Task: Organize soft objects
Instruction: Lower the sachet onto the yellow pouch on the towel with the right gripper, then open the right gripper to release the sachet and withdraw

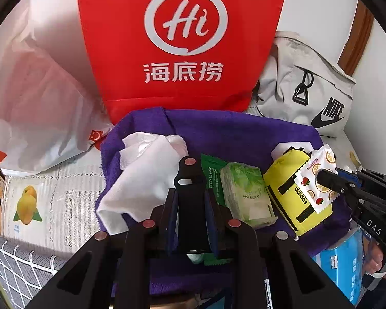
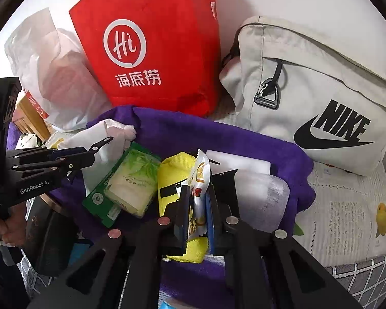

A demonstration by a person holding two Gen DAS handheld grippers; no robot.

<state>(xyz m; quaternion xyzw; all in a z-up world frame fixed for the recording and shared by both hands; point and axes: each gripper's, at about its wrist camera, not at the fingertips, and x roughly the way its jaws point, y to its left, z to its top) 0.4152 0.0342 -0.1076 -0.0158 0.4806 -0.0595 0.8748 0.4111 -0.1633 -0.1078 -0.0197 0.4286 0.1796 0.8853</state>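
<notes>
- Purple towel (image 1: 244, 134) holds a white cloth (image 1: 141, 175), green tissue pack (image 1: 247, 193) and yellow pouch (image 1: 293, 193).
- Right gripper (image 2: 196, 200) pinches a fruit-print sachet (image 2: 199, 177).
- Left gripper (image 1: 190, 206) is nearly closed, gripping nothing.

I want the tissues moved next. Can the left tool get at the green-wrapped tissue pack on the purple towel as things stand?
Probably yes. The green-wrapped tissue pack lies uncovered on the purple towel, just right of the left tool, with nothing between them. Its jaws look nearly closed, so they would need to open.

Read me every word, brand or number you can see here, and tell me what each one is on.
"Hi" and "海底捞": red bag
"NIKE": grey bag
"adidas": yellow pouch
"GenRobot.AI": left gripper
"DAS": right gripper
Green tissue pack: a number along its edge, too small to read
Fruit-print sachet: label too small
</notes>
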